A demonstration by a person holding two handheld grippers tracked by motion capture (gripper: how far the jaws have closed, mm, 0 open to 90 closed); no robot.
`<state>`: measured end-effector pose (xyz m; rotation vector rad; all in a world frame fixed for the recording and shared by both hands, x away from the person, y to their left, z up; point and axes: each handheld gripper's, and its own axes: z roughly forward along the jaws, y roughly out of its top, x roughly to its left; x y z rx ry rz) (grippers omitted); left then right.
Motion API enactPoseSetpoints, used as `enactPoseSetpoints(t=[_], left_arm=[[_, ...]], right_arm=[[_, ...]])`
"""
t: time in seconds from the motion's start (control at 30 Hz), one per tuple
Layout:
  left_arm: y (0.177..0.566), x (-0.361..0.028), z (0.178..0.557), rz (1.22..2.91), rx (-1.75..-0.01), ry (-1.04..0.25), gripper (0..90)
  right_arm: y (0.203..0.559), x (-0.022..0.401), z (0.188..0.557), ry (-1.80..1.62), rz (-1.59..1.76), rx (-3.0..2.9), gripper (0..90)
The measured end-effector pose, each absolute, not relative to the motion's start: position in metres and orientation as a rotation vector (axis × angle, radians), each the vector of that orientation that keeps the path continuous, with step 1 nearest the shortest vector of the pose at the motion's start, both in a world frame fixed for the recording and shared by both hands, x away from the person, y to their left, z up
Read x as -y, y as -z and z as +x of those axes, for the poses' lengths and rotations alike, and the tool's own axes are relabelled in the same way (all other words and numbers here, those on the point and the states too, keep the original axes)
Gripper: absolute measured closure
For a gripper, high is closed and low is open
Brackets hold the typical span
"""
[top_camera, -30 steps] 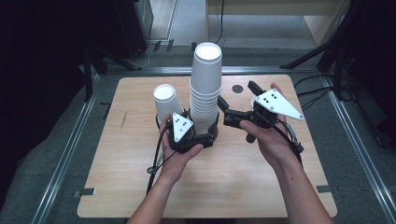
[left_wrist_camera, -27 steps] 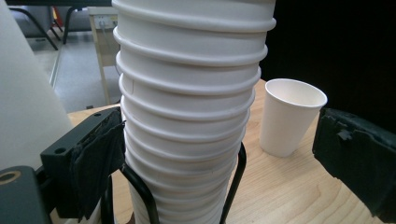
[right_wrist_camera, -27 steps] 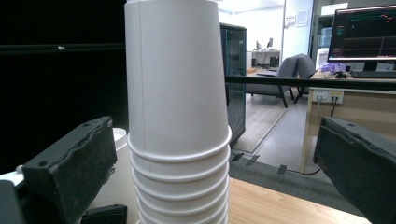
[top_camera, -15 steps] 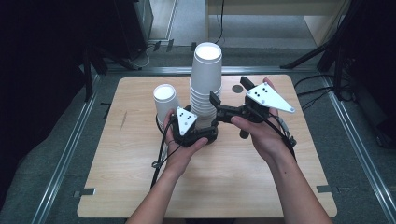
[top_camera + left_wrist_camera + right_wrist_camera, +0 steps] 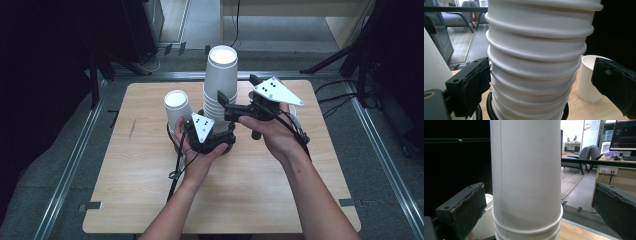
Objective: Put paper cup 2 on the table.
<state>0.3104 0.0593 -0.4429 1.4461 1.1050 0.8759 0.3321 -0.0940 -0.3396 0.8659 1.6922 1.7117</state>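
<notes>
A tall stack of white paper cups (image 5: 220, 85) stands mid-table. My left gripper (image 5: 219, 139) is low at its base, open, with the stack (image 5: 536, 62) between the jaws; the left pad (image 5: 475, 85) is against the cups and the right pad (image 5: 616, 85) stands apart. My right gripper (image 5: 226, 106) comes in from the right, higher up and open. Its jaws sit on either side of the upper cup (image 5: 526, 175) with gaps on both sides. A single white cup (image 5: 176, 106) stands just left of the stack.
A black ring (image 5: 565, 112) circles the foot of the stack. Another white cup (image 5: 589, 77) stands to the stack's right on the wooden table (image 5: 250, 195). Metal rails (image 5: 65, 170) border the table, with dark stands beyond.
My right gripper has moved left and slightly away from the person, bringing its jaws around the upper stack. The left gripper and the cups have stayed put.
</notes>
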Motion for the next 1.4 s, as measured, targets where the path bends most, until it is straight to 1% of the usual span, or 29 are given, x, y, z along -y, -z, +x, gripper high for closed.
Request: enactPoseSetpoints(t=[0.23, 0.37, 0.6, 0.67, 0.9, 1.0, 1.4], left_arm=[[0.447, -0.056, 0.315, 1.419, -1.119, -0.905, 2.5], [0.449, -0.055, 0.318, 1.398, -1.133, -0.893, 2.5], [0.449, -0.056, 0.319, 1.408, -1.124, -0.903, 2.6], [0.449, -0.057, 0.319, 1.406, -1.127, -0.901, 4.3], [0.449, -0.057, 0.318, 1.405, -1.122, -0.898, 4.9], [0.449, -0.058, 0.318, 1.403, -1.121, -0.895, 5.1], [0.449, -0.059, 0.317, 1.406, -1.119, -0.885, 5.6]], right_arm=[[0.342, 0.089, 0.341, -1.707, 0.858, -1.728, 0.0], [0.343, 0.086, 0.347, -1.712, 0.857, -1.745, 0.0], [0.340, 0.075, 0.356, -1.704, 0.844, -1.780, 0.0], [0.338, 0.074, 0.358, -1.725, 0.830, -1.791, 0.0], [0.338, 0.069, 0.363, -1.730, 0.830, -1.802, 6.5], [0.340, 0.067, 0.365, -1.726, 0.838, -1.806, 10.9], [0.331, 0.064, 0.361, -1.755, 0.846, -1.736, 12.8]])
